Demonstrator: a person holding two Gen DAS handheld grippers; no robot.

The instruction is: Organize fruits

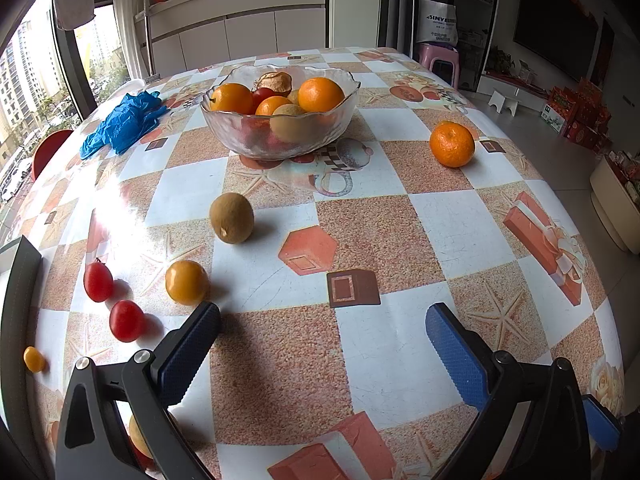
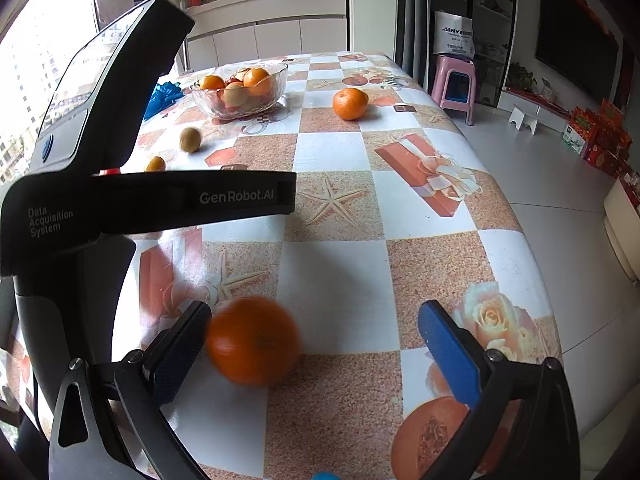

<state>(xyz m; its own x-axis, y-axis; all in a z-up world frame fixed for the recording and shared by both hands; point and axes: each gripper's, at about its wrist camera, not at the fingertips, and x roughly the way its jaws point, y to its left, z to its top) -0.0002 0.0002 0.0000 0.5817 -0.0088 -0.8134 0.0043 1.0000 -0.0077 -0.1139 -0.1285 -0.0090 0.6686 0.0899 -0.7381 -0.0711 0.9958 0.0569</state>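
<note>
Right tongs [image 2: 314, 322] spread, orange [image 2: 253, 340] near table edge [image 2: 532, 240]

Bowl [image 1: 280, 120] far ahead of left gripper [image 1: 322, 320]; kiwi [image 1: 231, 218] between; tomatoes [image 1: 126, 320] left; mandarin [image 1: 452, 144] ahead-right.

Left gripper [image 1: 322, 320] and right gripper [image 2: 314, 318] both low, jaws wide apart, pointing toward twelve o'clock

The middle of the table [image 1: 400, 240] is bare, so a hand could pass there. The glass bowl [image 1: 280, 136] blocks the far edge, a kiwi [image 1: 231, 218] and small tomatoes [image 1: 98, 282] crowd the left edge, and an orange [image 1: 452, 144] sits near the right edge.
</note>
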